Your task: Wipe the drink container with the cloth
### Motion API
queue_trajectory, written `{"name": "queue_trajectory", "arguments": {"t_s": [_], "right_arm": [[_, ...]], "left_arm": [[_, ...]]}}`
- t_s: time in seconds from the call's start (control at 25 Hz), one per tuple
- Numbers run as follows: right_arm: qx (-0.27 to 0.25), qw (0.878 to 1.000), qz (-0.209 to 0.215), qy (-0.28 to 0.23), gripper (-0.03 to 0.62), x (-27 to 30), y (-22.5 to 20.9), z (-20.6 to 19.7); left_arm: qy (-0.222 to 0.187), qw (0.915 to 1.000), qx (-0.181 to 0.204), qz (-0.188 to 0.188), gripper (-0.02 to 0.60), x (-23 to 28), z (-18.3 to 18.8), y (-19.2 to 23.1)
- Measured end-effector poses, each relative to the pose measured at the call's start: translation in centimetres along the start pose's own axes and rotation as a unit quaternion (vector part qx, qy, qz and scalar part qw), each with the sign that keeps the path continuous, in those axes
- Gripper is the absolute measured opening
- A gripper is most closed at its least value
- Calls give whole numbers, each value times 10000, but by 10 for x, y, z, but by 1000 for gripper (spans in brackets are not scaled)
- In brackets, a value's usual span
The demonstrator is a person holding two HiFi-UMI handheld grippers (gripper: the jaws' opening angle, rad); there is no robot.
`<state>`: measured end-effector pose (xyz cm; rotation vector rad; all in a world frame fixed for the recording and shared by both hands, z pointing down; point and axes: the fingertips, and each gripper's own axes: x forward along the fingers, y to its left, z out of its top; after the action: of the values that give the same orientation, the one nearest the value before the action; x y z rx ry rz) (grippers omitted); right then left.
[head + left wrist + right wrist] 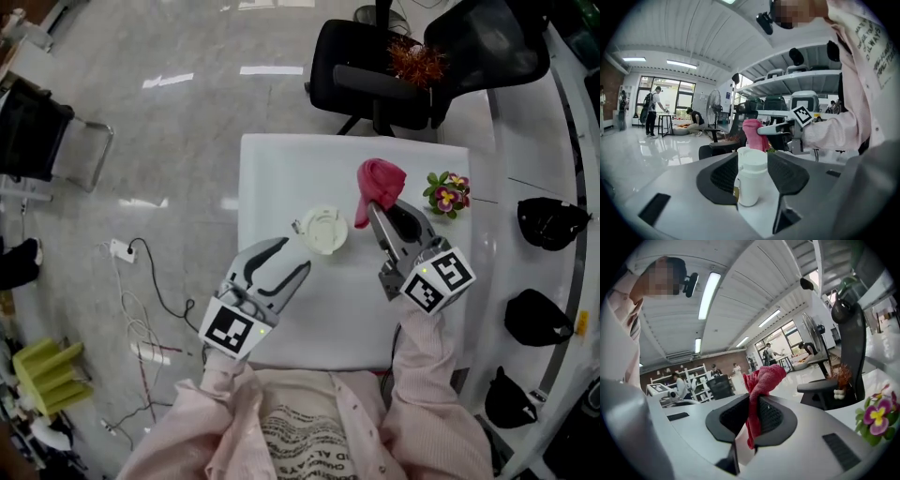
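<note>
1. Glossy pale stone floor around a small white square table. A black office chair stands at the table's far edge.
2. White lidded plastic drink container: upright on the table, about mid-table and a little toward the left edge. Nothing else touches it in the head view.
3. Small pot of pink and yellow flowers: at the right edge, toward the far right corner, well apart from the container.
4. Left gripper: over the near left part of the table, pointing at the container. Jaws stand part-way apart. Its own view frames the container in the gap between the two pads. The head view puts the container just off the jaw tips, so the pads are not seen pressing on it.
5. Right gripper: over the far right part of the table, raised clear of the top. Jaws are clamped on a crumpled red terry cloth.
6. The cloth bunches above the pads, and a tail hangs below them. It is held between the container and the flowers, touching neither.
</note>
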<state>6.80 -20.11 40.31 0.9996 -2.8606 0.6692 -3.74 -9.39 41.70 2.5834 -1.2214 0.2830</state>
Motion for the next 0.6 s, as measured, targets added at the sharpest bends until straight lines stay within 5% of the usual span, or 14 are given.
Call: {"name": "queue_trajectory", "arguments": {"t_s": [0.6], "right_arm": [[-575, 9929, -696, -777, 37, -91, 101, 26]], "left_arm": [[-305, 9984, 394, 272, 21, -63, 39, -32]]}}
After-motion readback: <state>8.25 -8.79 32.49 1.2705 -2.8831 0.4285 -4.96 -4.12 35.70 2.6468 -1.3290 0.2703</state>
